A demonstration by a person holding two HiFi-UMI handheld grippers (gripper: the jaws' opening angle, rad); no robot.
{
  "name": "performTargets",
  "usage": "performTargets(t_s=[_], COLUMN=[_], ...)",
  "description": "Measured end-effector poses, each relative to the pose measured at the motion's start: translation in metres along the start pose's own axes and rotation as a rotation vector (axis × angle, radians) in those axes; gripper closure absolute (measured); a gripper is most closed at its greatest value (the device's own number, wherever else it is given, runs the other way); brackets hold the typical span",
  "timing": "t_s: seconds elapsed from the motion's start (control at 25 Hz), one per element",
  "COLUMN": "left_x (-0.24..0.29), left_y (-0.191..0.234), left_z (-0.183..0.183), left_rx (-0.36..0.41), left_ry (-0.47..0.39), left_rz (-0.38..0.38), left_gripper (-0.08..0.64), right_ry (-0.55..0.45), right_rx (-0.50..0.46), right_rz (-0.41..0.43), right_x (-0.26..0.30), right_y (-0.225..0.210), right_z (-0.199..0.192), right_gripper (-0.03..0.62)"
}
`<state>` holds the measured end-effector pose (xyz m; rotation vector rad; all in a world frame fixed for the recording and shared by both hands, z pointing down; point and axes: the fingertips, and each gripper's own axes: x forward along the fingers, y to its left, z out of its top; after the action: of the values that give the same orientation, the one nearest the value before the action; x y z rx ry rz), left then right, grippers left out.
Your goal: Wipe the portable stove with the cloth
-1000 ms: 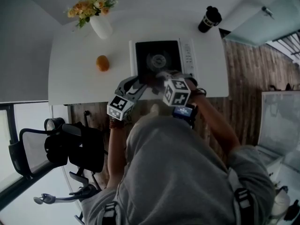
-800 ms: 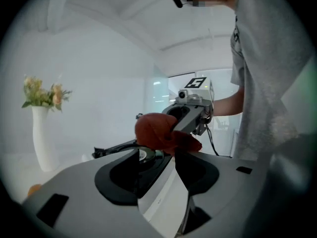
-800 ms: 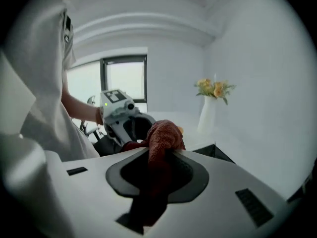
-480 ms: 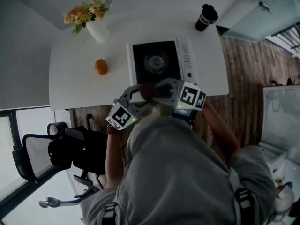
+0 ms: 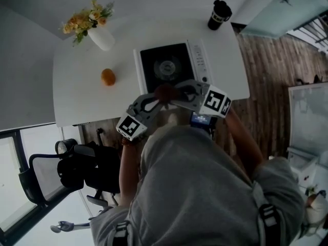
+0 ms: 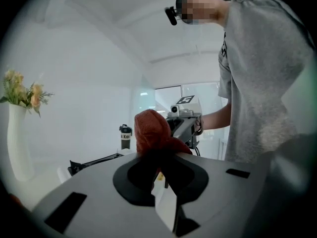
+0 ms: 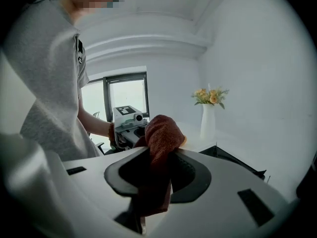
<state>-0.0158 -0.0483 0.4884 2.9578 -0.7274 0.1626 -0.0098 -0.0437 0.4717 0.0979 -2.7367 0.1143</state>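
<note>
Over the near edge of the portable stove (image 5: pixel 166 65), the cloth (image 5: pixel 165 92) has risen and seems mid-handover: left gripper (image 5: pixel 158 97) closing onto it, right gripper (image 5: pixel 177 93) jaws opening around it.

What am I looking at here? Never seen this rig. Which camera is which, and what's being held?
There is no robot. A person holds a two-jaw gripper in each hand. The top-down picture comes from a camera on the person's head. The other two come from cameras riding on each gripper, looking along its jaws.

On the white table are a portable stove, a vase of flowers, an orange fruit and a black lidded cup.

Both grippers meet on one reddish-brown cloth. The left gripper is closing its jaws on it. The right gripper is opening its jaws, with the cloth between them. This is possibly a hand-over.
</note>
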Motion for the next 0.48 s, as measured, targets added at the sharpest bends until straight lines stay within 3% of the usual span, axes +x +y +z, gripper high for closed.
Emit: performTargets(t_s=[0.12,0.2,0.32,0.48], left_x=[-0.005,-0.019,-0.035,-0.04], left_y=[0.02,0.046,0.075,0.095], left_z=[0.009,0.014,0.025,0.044], left_rx=[-0.042,-0.069,-0.036,0.001], left_ry=[-0.047,-0.063,-0.071,-0.124], left_rz=[0.067,0.148,0.212,0.258], left_gripper=[0.514,0.514,0.514,0.514], right_ry=[-0.013,-0.025,-0.065,-0.021], right_rx=[-0.008,-0.021,0.001,-0.033], right_rz=[-0.035,-0.108,-0.201,-0.202], right_x=[-0.012,-0.026,-0.047,-0.042], right_y=[-0.01,-0.023,-0.039,-0.039], right_z=[-0.005,-0.008,-0.007,-0.008], right_gripper=[0.456,0.465,0.522,0.528])
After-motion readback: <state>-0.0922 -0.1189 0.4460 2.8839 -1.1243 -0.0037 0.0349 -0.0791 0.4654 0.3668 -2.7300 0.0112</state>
